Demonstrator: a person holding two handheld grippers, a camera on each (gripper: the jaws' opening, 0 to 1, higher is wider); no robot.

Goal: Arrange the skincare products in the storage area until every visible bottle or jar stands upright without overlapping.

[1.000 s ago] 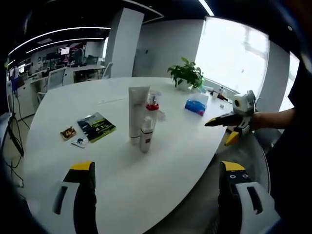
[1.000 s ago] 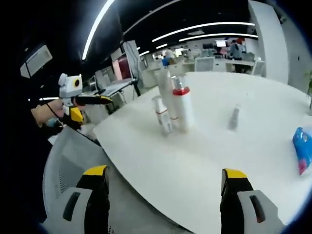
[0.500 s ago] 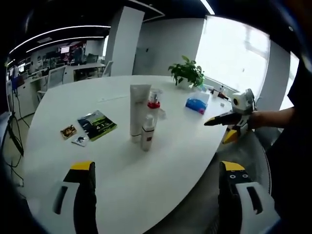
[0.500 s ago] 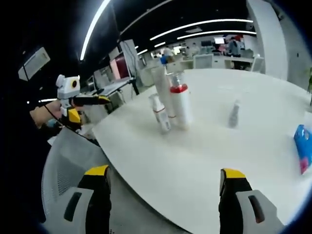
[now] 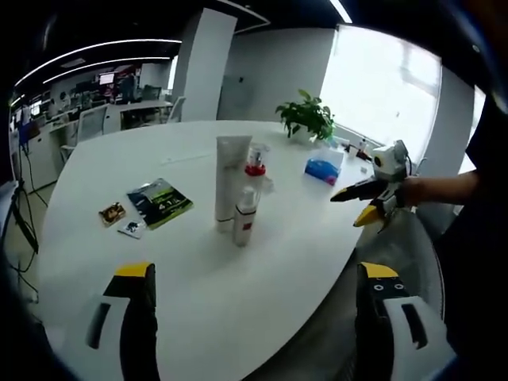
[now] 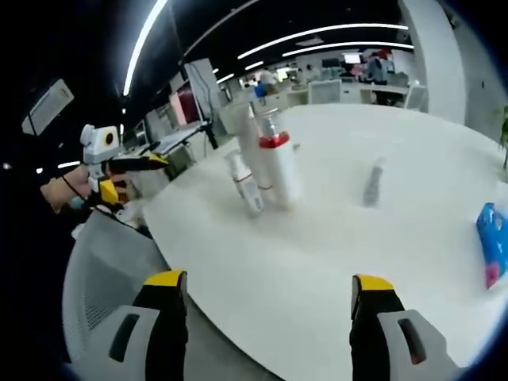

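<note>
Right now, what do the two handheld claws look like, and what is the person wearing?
Each claw has two dark jaws with yellow tips on pale grey bodies with a dark slot. The left claw and the right claw match. From the side, the right claw shows a black pointed jaw with a yellow piece beneath it. The person's sleeve is dark.

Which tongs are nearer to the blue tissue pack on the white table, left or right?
Right. The right tongs hover at the table edge just beside the blue tissue pack; the left tongs sit back at the near edge, beyond the bottles.
</note>
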